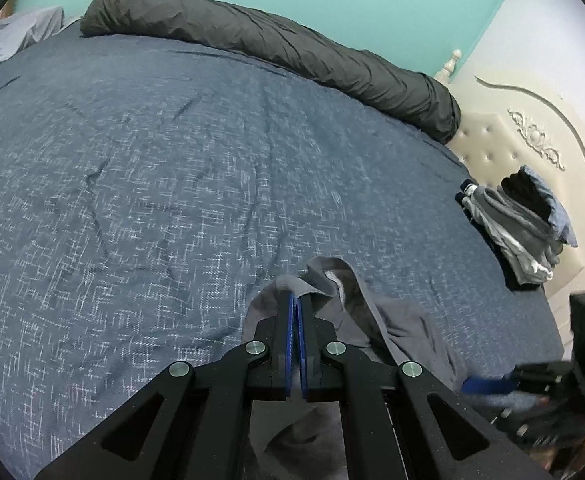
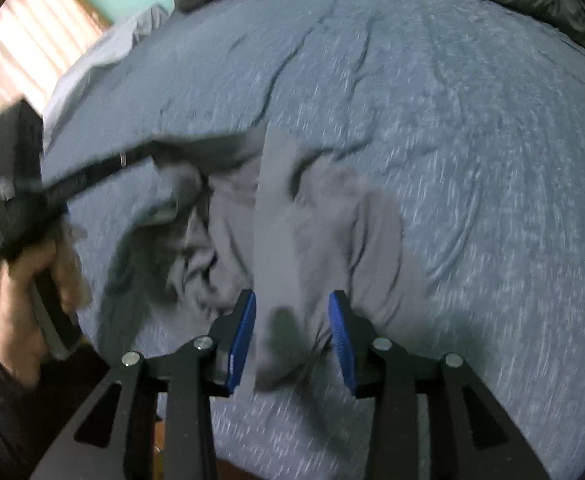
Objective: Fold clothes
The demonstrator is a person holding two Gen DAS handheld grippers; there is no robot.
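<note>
The left wrist view shows the left gripper (image 1: 295, 300) clamped tight on a fold of the gray garment (image 1: 396, 328), with the blue pads pressed together on the cloth. In the right wrist view, the right gripper (image 2: 292, 320) is seen with its pads spread apart, and no cloth is pinched there, though a loose flap of the garment hangs between them. The garment is bunched and crumpled on the blue bedspread (image 2: 472, 160), near the close edge of the bed.

The step in hand looks like laying the garment down so it can be spread flat. For the next move, a free edge probably has to be picked up by the right gripper and pulled sideways until the wrinkles are gone.

A pile of clothes (image 1: 520, 224) is stacked near the cream headboard (image 1: 504, 140), well apart from the garment. A dark rolled blanket (image 1: 284, 48) is laid along the far side. Nothing is in the way on the wide middle of the bedspread.
</note>
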